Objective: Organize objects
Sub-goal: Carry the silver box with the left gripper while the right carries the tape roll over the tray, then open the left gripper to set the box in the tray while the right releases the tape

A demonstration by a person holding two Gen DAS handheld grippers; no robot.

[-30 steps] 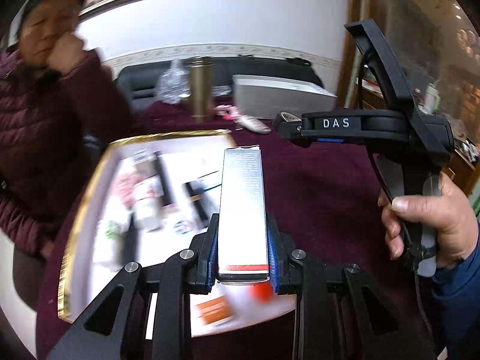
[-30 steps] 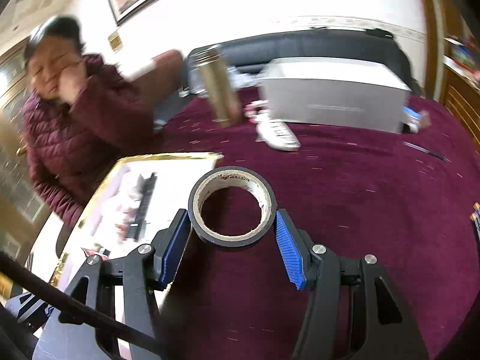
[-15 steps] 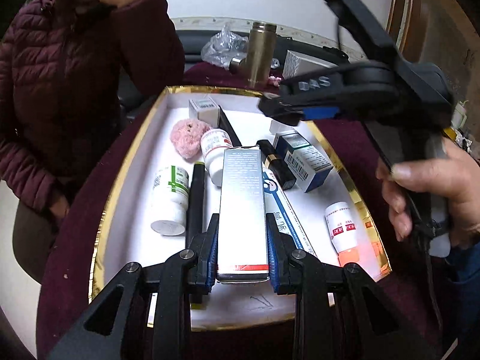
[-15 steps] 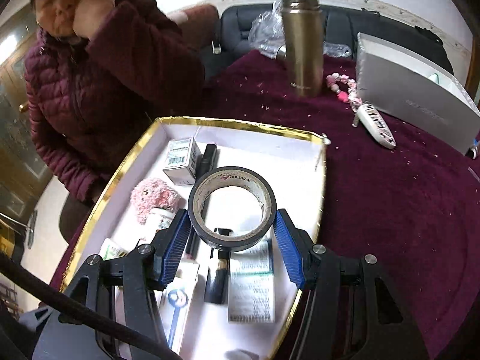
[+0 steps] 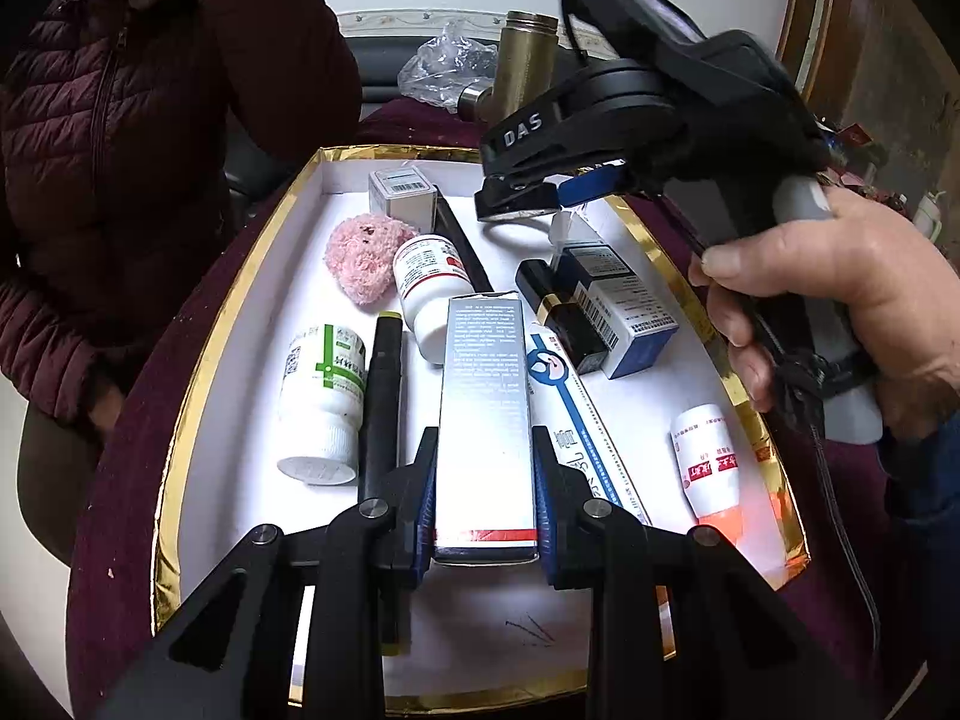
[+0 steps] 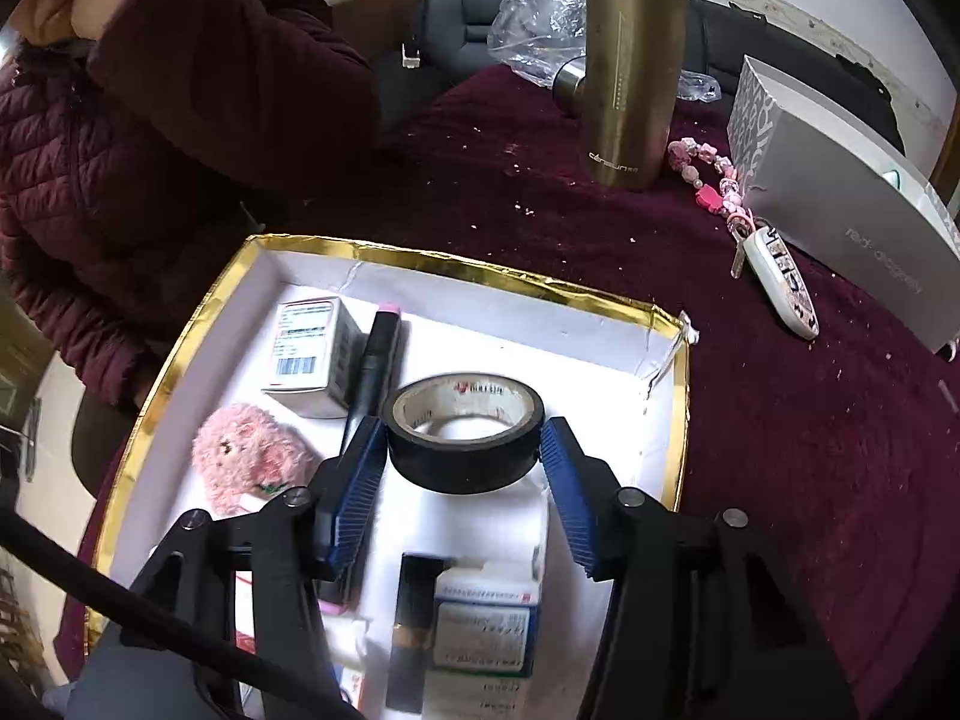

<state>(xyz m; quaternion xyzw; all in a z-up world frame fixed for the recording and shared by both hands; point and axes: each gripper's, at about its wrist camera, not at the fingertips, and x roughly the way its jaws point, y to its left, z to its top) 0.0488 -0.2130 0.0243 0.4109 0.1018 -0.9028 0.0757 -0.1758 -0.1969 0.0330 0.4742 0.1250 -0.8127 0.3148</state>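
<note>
Gold foil edges the white tray (image 5: 180, 414) on the maroon-covered bench (image 6: 810, 438), and a person in a maroon quilted jacket (image 5: 120, 180) sits at its far left corner. Inside the tray, from the left: a white bottle with a green label (image 5: 324, 396) on its side, a black pen (image 5: 383, 396) beside it, a pink fluffy toy (image 5: 366, 264) further back, and a second white bottle (image 5: 432, 294). The left hand-held gripper (image 5: 485, 492) hovers over the tray middle, jaws narrow and clamped on a tall silver box (image 5: 485, 420) that stands up between the blue pads. Right of it lie a long white-and-blue box (image 5: 576, 414), a black lipstick (image 5: 561, 318), a blue carton (image 5: 624, 312) and a small red-labelled bottle (image 5: 708, 462). The right hand-held gripper (image 6: 465, 468), held by a hand (image 5: 840, 312), is over the tray's far right part; its jaws have just been closing, with a roll of black tape (image 6: 465, 441) between them; the left pad touches the roll, the right pad shows a thin gap. Whether the tape rests on the tray floor I cannot tell. Beyond the tray stand a gold flask (image 6: 630, 60) and a grey box (image 6: 840, 198).
</note>
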